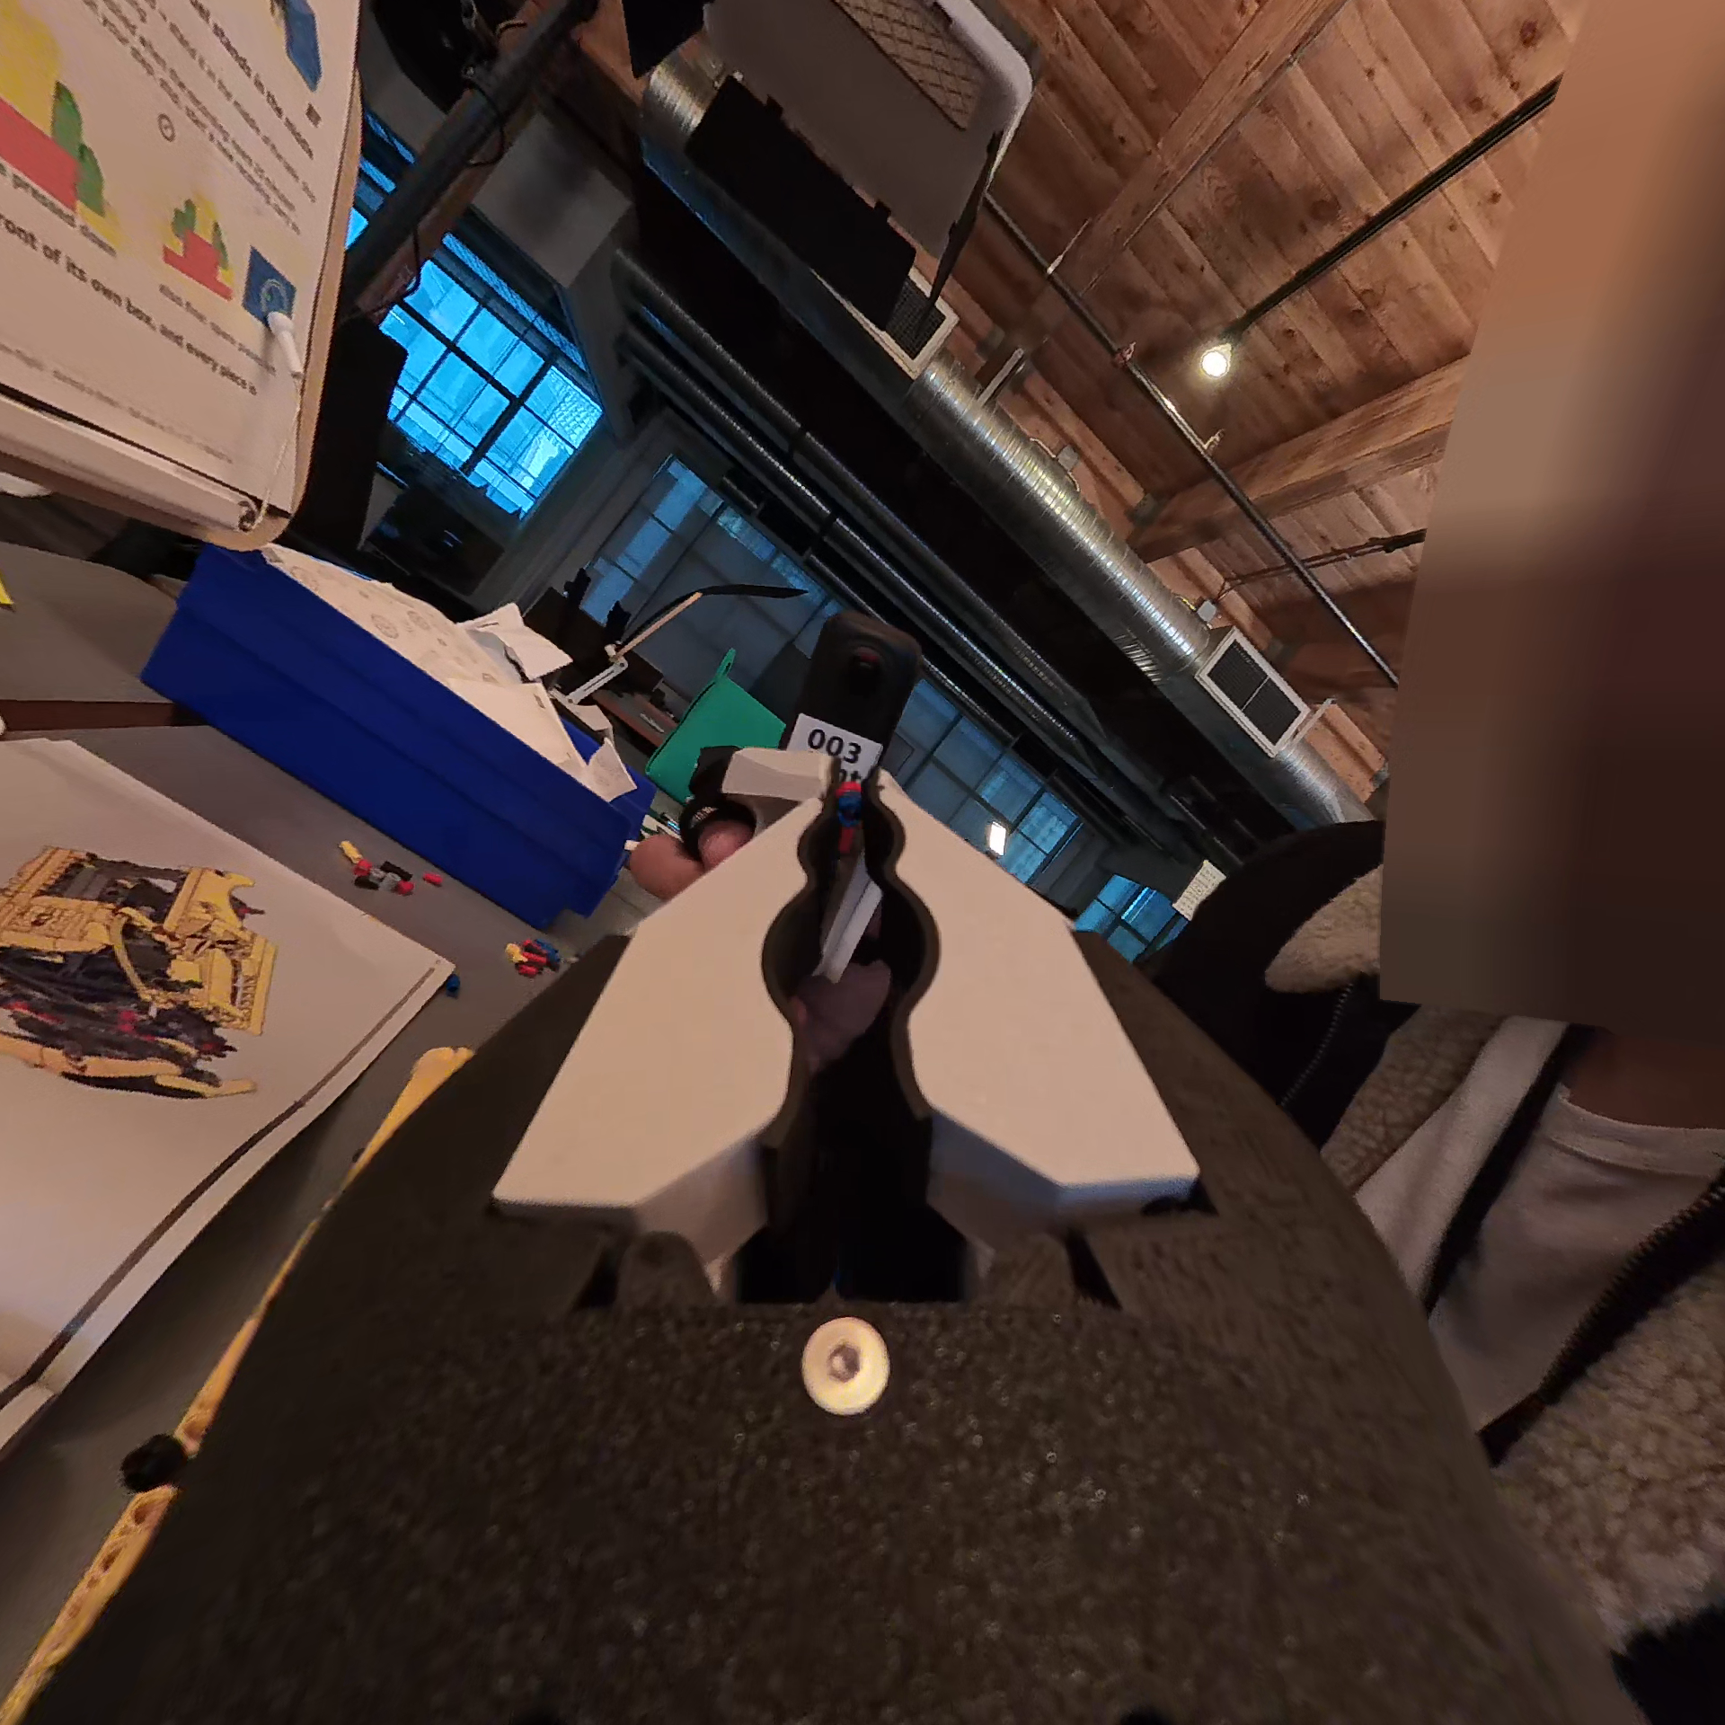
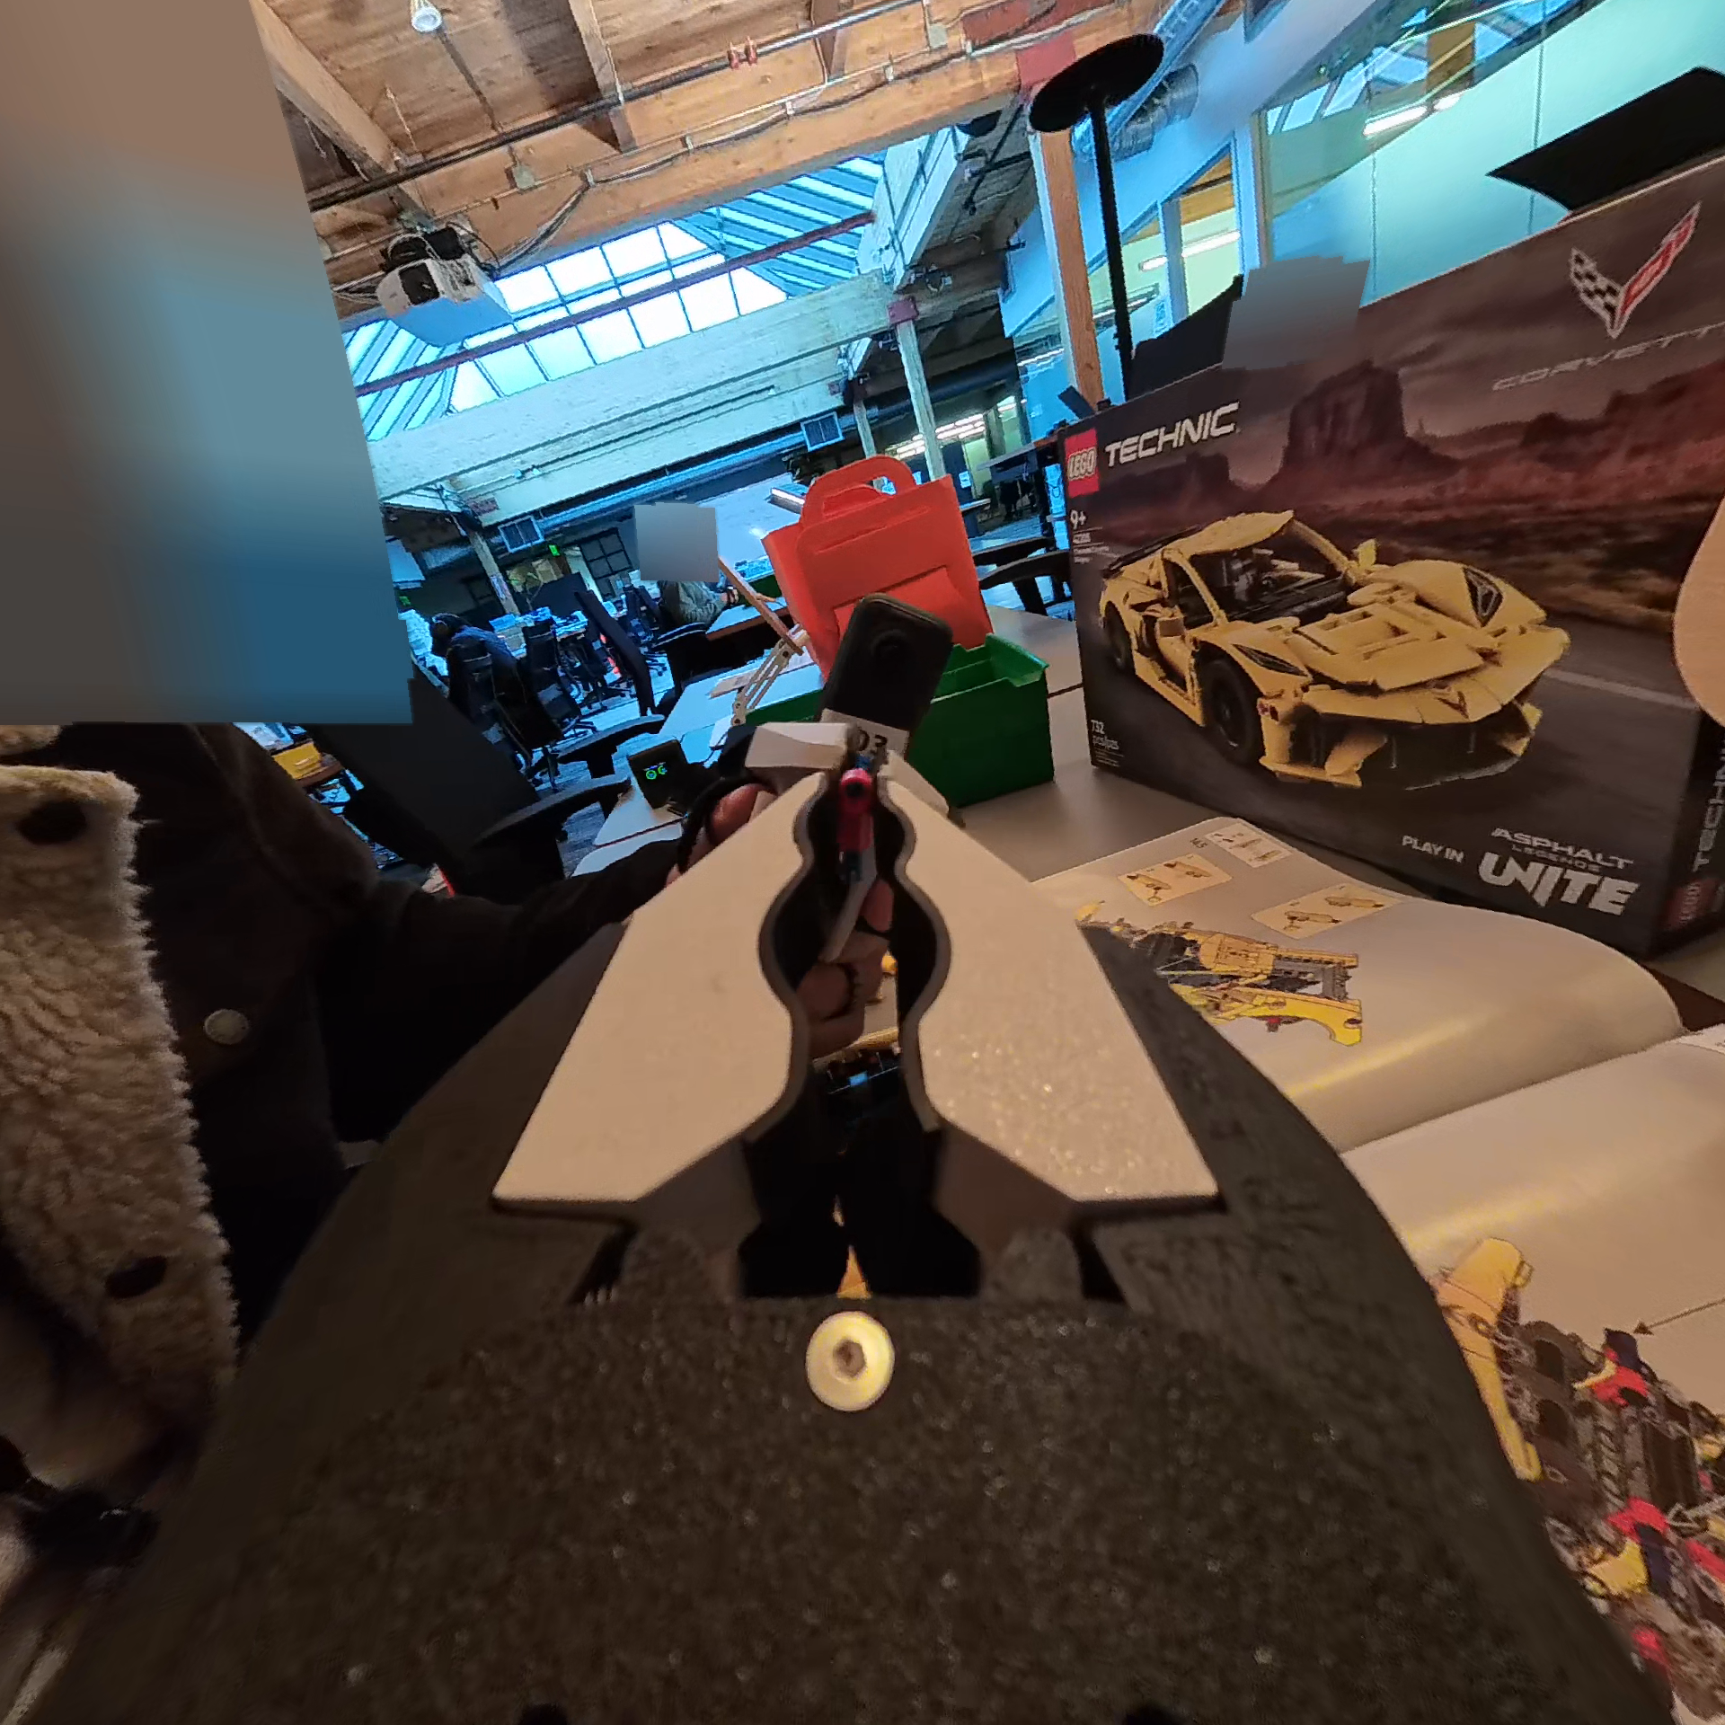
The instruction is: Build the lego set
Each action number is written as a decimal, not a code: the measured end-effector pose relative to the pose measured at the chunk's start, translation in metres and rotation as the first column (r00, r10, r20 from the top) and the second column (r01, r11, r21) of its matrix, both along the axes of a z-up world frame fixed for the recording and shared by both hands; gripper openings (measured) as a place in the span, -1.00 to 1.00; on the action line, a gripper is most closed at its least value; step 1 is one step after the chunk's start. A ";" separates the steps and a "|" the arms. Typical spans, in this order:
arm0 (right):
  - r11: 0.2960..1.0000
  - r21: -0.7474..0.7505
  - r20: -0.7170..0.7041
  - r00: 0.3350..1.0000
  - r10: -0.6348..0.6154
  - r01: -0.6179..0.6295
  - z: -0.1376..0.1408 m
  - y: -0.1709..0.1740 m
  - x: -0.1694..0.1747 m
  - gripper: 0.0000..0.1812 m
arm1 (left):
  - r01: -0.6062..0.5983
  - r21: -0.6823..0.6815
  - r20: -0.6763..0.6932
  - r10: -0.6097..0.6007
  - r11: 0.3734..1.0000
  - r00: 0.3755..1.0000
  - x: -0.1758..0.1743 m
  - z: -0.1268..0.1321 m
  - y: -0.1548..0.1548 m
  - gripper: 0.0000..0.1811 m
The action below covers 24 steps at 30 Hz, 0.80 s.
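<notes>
Up in the air, both grippers pinch one small red-and-blue piece.

Left gripper (image 1: 848, 821) and right gripper (image 2: 854, 793) meet tip to tip, each closed on the piece (image 1: 847, 814); manual (image 2: 1307, 1008), box (image 2: 1400, 607) and loose parts (image 1: 387, 876) lie on the worktop (image 1: 308, 840).

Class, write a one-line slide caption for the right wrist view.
Two grippers meet tip to tip on a small red piece above the open instruction booklet.
</notes>
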State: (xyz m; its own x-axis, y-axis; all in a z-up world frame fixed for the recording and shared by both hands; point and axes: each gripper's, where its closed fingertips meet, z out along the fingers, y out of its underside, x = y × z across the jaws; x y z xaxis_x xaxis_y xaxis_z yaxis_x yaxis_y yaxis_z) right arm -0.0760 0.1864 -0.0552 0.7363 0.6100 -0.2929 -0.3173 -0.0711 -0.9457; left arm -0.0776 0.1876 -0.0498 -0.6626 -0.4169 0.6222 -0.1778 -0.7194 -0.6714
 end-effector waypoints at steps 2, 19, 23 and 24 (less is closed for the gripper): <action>1.000 -0.010 -0.005 1.000 0.021 -0.021 -0.001 -0.001 -0.001 -0.94 | 0.010 -0.003 -0.007 -0.010 1.000 1.000 0.000 0.000 -0.001 -0.96; 0.996 0.007 0.503 0.860 -0.084 0.093 -0.034 -0.006 -0.001 -0.94 | 0.138 -0.001 -0.219 -0.135 0.990 0.966 0.005 -0.031 -0.013 -0.96; 0.997 0.001 0.468 0.881 -0.064 0.072 -0.031 -0.008 -0.002 -0.94 | 0.154 -0.017 -0.209 -0.154 0.988 0.966 0.004 -0.029 -0.014 -0.96; 0.998 0.003 0.450 0.891 -0.063 0.069 -0.030 -0.007 -0.002 -0.94 | 0.153 -0.019 -0.198 -0.153 0.988 0.968 0.004 -0.028 -0.014 -0.96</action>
State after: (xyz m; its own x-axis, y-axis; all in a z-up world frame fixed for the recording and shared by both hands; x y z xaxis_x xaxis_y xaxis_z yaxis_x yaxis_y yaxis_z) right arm -0.0777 0.1790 -0.0854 0.8294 0.5540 0.0716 0.1374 -0.0780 -0.9874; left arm -0.0735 0.1736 -0.0775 -0.5813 -0.3174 0.7492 -0.4155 -0.6759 -0.6087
